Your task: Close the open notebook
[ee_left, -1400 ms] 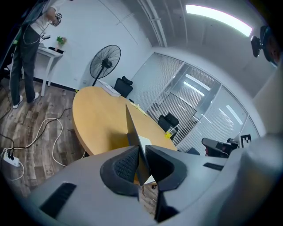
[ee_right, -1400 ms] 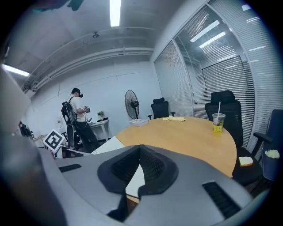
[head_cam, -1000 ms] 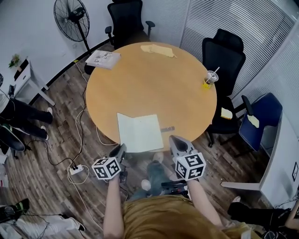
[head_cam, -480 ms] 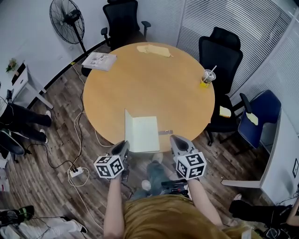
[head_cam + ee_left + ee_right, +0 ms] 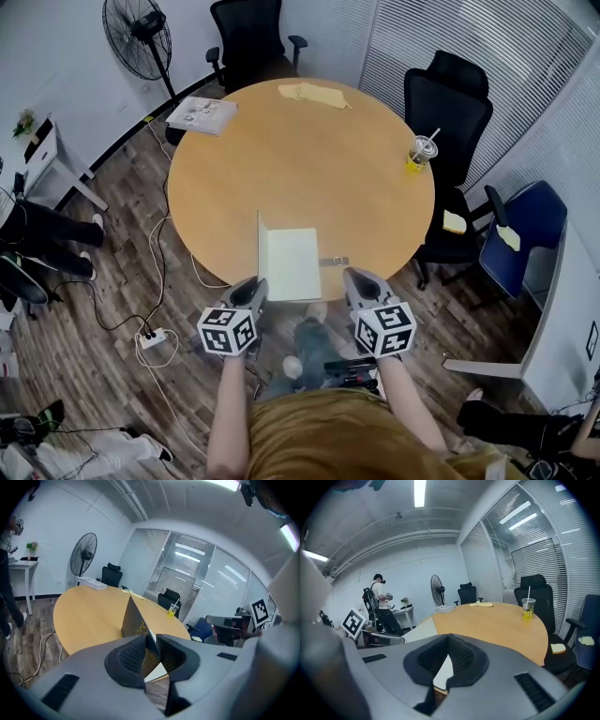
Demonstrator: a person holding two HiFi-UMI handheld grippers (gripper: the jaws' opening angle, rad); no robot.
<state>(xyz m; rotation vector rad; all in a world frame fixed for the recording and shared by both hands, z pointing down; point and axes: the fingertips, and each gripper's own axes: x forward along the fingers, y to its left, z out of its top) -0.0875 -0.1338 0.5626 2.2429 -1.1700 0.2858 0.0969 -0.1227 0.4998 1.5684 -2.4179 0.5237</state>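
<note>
**Tip the cover over before letting go**

The left gripper (image 5: 151, 639) has just been opening its jaws, which now stand loosely around the upright cover (image 5: 133, 619) of the notebook (image 5: 292, 264). The notebook lies at the near edge of the round table (image 5: 300, 159). The cover should be nudged rightward past vertical before the gripper withdraws. The right gripper (image 5: 448, 637) has its jaws together and holds nothing.

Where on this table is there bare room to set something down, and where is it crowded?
The whole middle of the table is bare, bordered by the paper stack, yellow cloth and drink cup along the far and right rim. The left rim is free too. Crowded only at the near edge: the notebook and a small grey object beside it.
</note>
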